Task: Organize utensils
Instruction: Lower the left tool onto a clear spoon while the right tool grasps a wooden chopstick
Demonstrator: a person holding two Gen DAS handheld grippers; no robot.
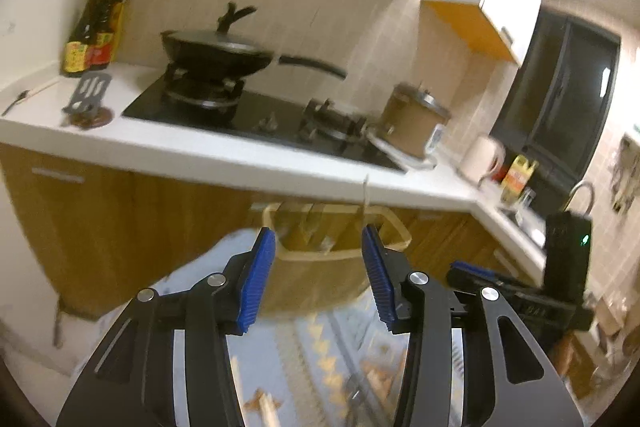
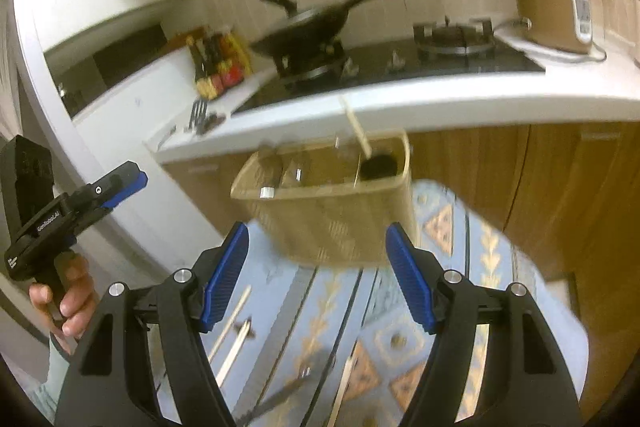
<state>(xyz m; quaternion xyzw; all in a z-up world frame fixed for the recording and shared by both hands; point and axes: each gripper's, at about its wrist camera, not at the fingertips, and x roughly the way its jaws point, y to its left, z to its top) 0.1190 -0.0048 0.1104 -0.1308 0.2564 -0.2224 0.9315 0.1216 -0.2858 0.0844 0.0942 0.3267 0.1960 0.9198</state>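
A tan woven basket (image 2: 332,215) stands on a blue patterned cloth (image 2: 460,247), with a wooden-handled ladle (image 2: 374,163) and other utensils in it. It also shows in the left wrist view (image 1: 320,275). Loose chopsticks (image 2: 234,331) and a metal utensil (image 2: 280,395) lie on the cloth near me. My right gripper (image 2: 318,251) is open and empty, just short of the basket. My left gripper (image 1: 318,247) is open and empty, in front of the basket. It also shows from the side in the right wrist view (image 2: 124,183).
Behind is a white kitchen counter (image 1: 200,151) with a black wok (image 1: 216,51) on a gas hob, sauce bottles (image 1: 94,31), a slotted spatula (image 1: 86,95) and a brown rice cooker (image 2: 552,15). Wooden cabinets (image 1: 120,227) stand below it.
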